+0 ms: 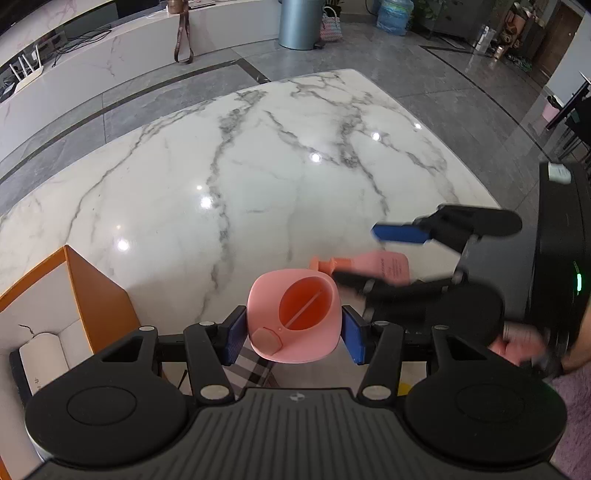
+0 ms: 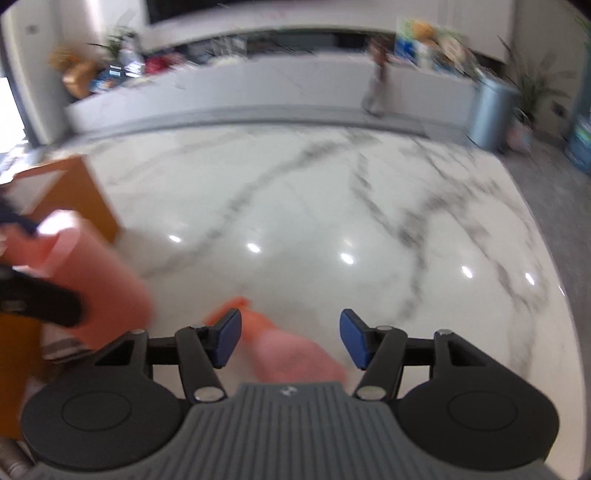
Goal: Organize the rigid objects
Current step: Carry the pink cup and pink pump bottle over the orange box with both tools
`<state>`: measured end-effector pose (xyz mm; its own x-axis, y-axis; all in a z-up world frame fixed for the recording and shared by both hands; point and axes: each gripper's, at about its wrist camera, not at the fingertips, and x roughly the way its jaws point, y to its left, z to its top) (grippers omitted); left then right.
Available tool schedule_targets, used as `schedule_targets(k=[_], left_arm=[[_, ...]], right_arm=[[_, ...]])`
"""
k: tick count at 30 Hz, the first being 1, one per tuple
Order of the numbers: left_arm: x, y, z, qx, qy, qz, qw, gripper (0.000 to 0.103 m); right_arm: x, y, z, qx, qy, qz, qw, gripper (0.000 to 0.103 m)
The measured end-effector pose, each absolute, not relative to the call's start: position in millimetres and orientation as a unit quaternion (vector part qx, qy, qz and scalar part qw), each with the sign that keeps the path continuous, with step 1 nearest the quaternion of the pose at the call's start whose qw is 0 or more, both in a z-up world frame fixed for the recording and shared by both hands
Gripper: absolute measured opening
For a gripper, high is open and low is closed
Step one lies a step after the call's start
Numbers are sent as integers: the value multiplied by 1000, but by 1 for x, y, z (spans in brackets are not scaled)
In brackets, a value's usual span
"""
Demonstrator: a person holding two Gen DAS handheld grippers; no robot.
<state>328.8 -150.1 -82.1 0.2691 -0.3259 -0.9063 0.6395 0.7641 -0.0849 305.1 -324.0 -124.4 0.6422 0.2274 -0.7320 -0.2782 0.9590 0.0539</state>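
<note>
A white marble counter (image 1: pixel 258 177) with grey veins sits on a grey tiled floor (image 1: pixel 443 66). Beyond it stand a blue-grey bin (image 1: pixel 301 24), a long white reception desk (image 1: pixel 110 62) and, blurred, probably potted plants (image 2: pixel 532 85).

The left gripper (image 1: pixel 294 329) has its blue-padded jaws closed on a pink plastic cup (image 1: pixel 294 319). Right of that cup, the right gripper (image 2: pixel 290 339) is spread wide, straddling without touching.

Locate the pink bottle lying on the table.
Pink bottle lies on the marble table, between the right gripper's open fingers, right of the pink cup.
</note>
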Motion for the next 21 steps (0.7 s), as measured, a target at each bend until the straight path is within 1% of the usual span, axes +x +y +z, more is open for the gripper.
schedule_targets(k=[2, 4, 6, 8, 10, 11, 13, 14, 18, 21], left_arm=[[331, -150, -83, 148, 520, -304, 784, 61], [334, -148, -84, 143, 522, -301, 785, 61], [336, -146, -84, 142, 524, -299, 785, 61], [337, -144, -84, 145, 525, -292, 786, 61], [338, -141, -85, 142, 528, -287, 787, 61], [339, -140, -85, 138, 529, -286, 787, 61], [338, -138, -84, 135, 529, -283, 789, 61], [337, -136, -82, 132, 528, -280, 791, 61], [331, -127, -72, 115, 528, -270, 797, 61], [324, -116, -60, 101, 522, -264, 804, 61]], right_arm=[[305, -309, -129, -66, 401, 158, 900, 52], [308, -295, -140, -109, 414, 157, 890, 49], [310, -284, -148, -154, 415, 149, 884, 48], [312, -279, -154, -174, 415, 144, 881, 49], [314, -276, -159, -185, 412, 139, 881, 46], [314, -276, -161, -191, 409, 135, 882, 40], [316, -275, -165, -197, 405, 130, 883, 36], [317, -275, -167, -198, 402, 128, 885, 33], [318, -280, -165, -179, 398, 115, 892, 29], [311, -286, -155, -163, 376, 99, 907, 27]])
